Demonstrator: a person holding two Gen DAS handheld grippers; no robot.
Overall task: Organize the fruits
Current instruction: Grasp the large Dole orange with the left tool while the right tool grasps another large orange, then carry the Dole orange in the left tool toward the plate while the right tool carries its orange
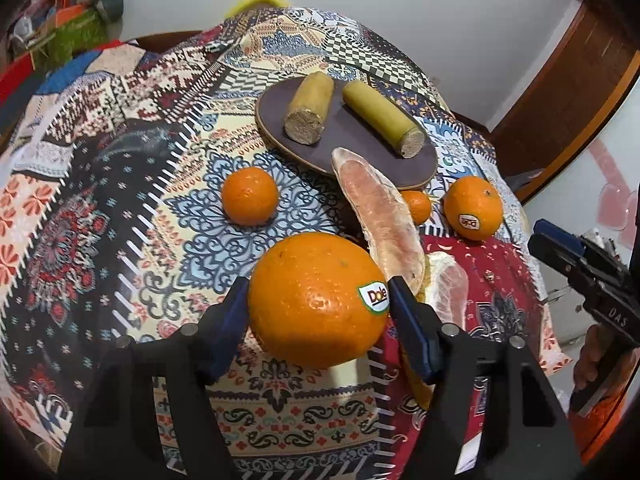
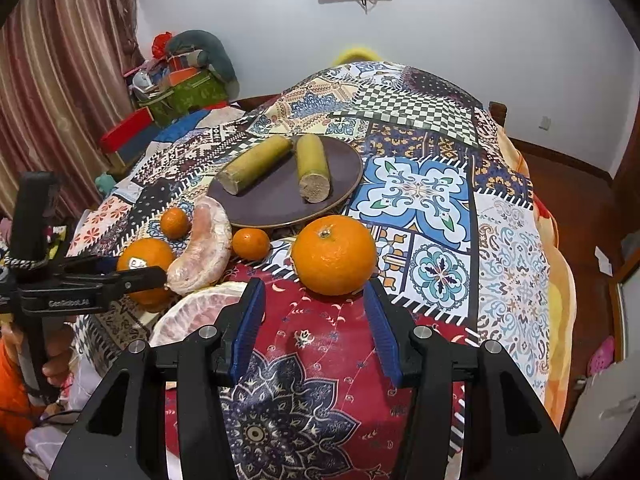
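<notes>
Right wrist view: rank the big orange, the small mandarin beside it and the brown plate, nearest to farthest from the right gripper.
1. Big orange, just ahead of the right gripper.
2. Small mandarin, ahead-left.
3. Brown plate, behind both.

My left wrist camera looks steeply down along its gripper [image 1: 316, 300], close over the patterned cloth [image 1: 120, 208]. My right wrist camera sits just beside it at three o'clock, facing likewise. Both share the brown plate [image 1: 420, 164] [image 2: 280, 204] at twelve o'clock.
</notes>
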